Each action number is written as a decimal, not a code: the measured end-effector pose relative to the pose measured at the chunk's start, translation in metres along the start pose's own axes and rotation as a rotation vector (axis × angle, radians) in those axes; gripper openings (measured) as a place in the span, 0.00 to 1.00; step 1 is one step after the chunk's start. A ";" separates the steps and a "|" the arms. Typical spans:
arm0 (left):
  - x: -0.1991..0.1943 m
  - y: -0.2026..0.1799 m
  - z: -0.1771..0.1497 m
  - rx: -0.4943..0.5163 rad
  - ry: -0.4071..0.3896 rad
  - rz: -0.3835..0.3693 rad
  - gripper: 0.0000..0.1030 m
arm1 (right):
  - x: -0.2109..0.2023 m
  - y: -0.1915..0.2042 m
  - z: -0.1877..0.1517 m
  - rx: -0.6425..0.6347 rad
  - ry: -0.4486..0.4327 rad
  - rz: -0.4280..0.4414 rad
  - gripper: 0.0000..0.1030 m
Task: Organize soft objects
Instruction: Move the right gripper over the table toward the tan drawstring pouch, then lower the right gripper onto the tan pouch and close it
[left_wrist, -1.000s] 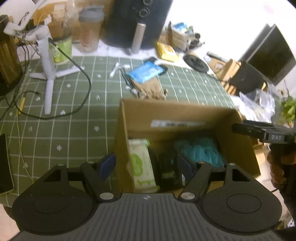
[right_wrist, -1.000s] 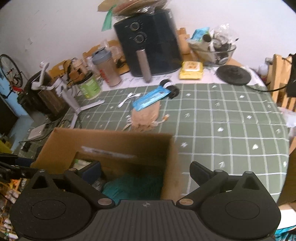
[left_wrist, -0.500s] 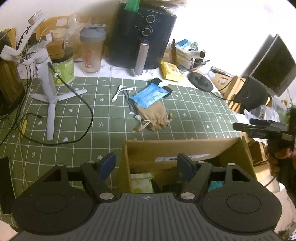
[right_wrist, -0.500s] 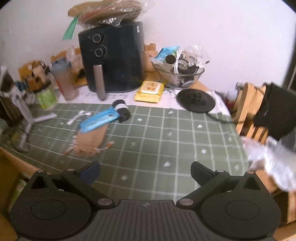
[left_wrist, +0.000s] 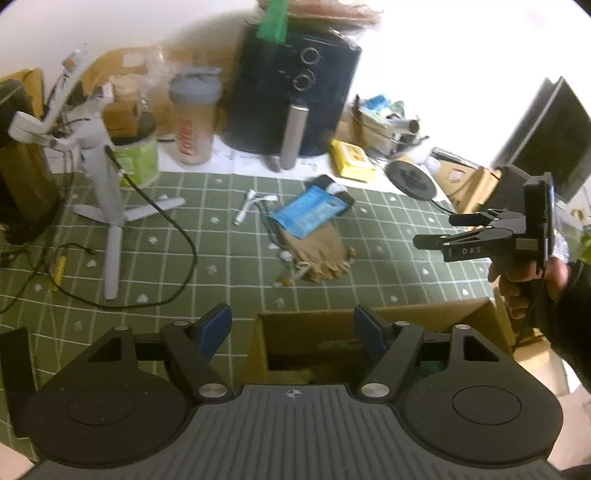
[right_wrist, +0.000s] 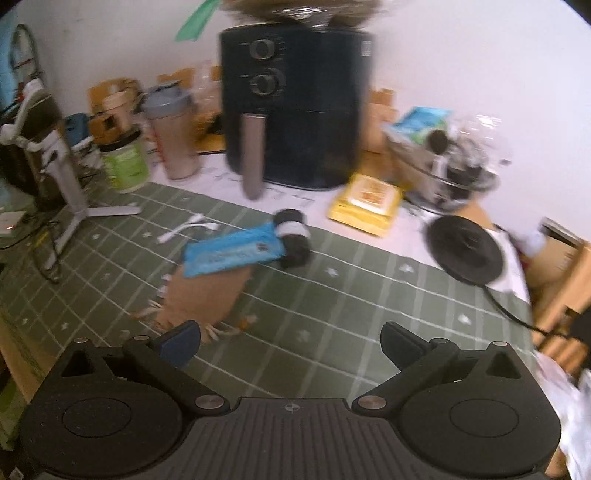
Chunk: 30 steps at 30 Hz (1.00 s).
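A tan drawstring pouch (left_wrist: 319, 251) lies mid-table on the green checked cloth, with a blue soft packet (left_wrist: 308, 214) on its far end and a black roll (right_wrist: 293, 238) beside that. The pouch (right_wrist: 207, 291) and the packet (right_wrist: 232, 251) also show in the right wrist view. An open cardboard box (left_wrist: 317, 332) stands at the near edge, under my left gripper (left_wrist: 291, 325), which is open and empty. My right gripper (right_wrist: 291, 339) is open and empty, hovering short of the pouch; it also shows in the left wrist view (left_wrist: 436, 230) at the right.
A black air fryer (left_wrist: 291, 99) stands at the back with a shaker bottle (left_wrist: 194, 118), a green tub (left_wrist: 135, 158) and a yellow pack (right_wrist: 365, 205). A white tripod (left_wrist: 107, 195) with cables is on the left. A black disc (right_wrist: 463, 249) lies at the right.
Both grippers have pulled back and up from the box. The right gripper has swung towards the middle of the table and now faces the pouch and blue packet. Both stay open and empty.
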<state>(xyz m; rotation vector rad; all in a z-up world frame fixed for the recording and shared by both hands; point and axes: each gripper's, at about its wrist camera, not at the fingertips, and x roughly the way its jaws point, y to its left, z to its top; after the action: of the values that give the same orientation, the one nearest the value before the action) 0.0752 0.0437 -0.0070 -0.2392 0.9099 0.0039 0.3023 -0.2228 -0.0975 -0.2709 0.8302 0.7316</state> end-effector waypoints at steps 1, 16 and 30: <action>-0.001 0.001 0.000 -0.004 -0.006 0.005 0.70 | 0.006 0.001 0.003 -0.011 0.007 0.016 1.00; -0.005 0.018 -0.008 -0.109 -0.006 0.074 0.70 | 0.098 0.020 0.021 -0.115 0.166 0.265 0.85; -0.006 0.025 -0.020 -0.174 0.025 0.116 0.70 | 0.156 0.053 0.022 -0.211 0.259 0.262 0.30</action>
<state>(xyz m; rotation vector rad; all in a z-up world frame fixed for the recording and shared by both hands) 0.0537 0.0647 -0.0195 -0.3481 0.9480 0.1881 0.3487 -0.0984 -0.1973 -0.4584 1.0473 1.0468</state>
